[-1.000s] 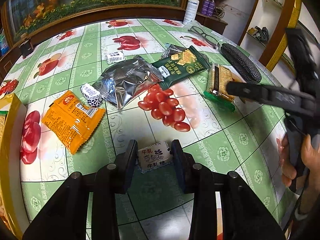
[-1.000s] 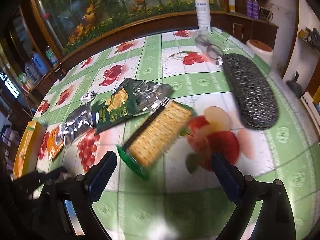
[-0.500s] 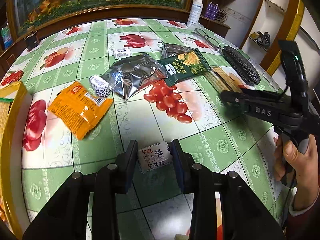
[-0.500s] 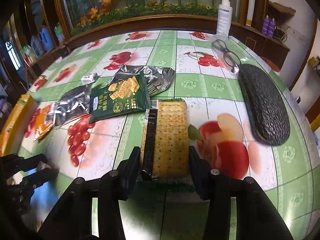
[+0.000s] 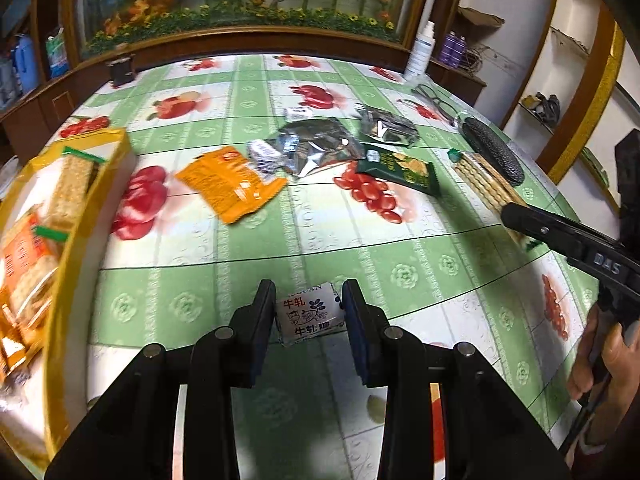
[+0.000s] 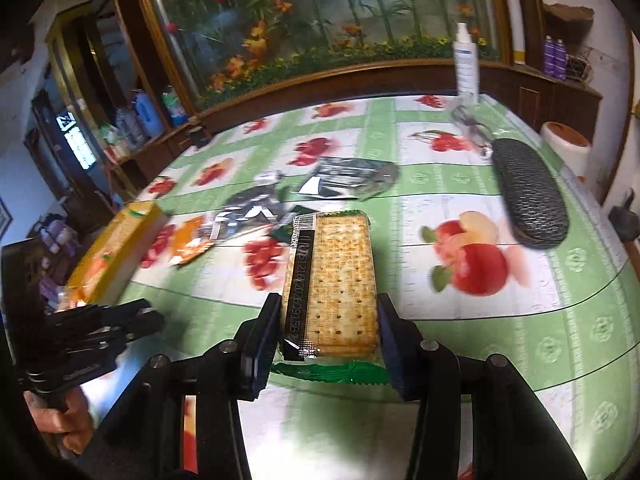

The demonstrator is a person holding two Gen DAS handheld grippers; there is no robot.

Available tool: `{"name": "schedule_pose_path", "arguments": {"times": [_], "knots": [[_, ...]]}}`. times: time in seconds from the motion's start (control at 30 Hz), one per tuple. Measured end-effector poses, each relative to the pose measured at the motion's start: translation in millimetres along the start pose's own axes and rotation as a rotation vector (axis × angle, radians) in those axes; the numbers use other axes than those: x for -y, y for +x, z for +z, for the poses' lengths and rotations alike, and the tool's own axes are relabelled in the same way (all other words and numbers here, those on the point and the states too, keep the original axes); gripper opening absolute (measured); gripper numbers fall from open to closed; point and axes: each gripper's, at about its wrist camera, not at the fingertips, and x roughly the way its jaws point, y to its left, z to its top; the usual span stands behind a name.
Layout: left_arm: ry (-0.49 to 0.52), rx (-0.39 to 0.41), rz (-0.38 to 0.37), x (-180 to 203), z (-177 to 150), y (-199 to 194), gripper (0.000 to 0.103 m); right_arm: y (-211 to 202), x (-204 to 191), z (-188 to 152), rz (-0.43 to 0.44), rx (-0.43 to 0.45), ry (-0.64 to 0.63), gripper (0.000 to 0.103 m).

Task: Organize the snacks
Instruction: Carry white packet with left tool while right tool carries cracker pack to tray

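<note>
Both claws grip snacks (candy (image 5: 310,316), crackers (image 6: 336,280)).

A box (image 5: 60,216) is sitting at the table's (image 5: 280,240) left edge, 4 packets (image 5: 316,148) lying mid-table, a case (image 5: 492,152) lying at the right.

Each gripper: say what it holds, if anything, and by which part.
The left gripper clamps a small white candy packet by its two side edges. The right gripper clamps the cracker pack across its near end, by the long sides.

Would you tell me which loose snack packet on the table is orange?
The flat orange packet, lying left of the crumpled silver bags and the dark green packet.
</note>
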Motion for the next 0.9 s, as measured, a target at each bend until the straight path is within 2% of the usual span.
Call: {"name": "schedule_pose_path", "arguments": {"times": [0.17, 0.3, 0.7, 0.9], "knots": [[-0.034, 0.025, 0.059, -15, -8, -17, 0.032, 0, -38, -5, 0.068, -0.008, -0.055, 0.048], [-0.055, 0.046, 0.079, -24, -13, -31, 0.032, 1, -61, -7, 0.116, -0.01, -0.083, 0.047], [-0.102, 0.118, 0.184, -56, -24, -69, 0.032, 3, -96, -6, 0.225, -0.013, -0.114, 0.047], [-0.164, 0.126, 0.213, -86, -31, -76, 0.032, 12, -124, -7, 0.273, -0.029, -0.152, 0.047]]}}
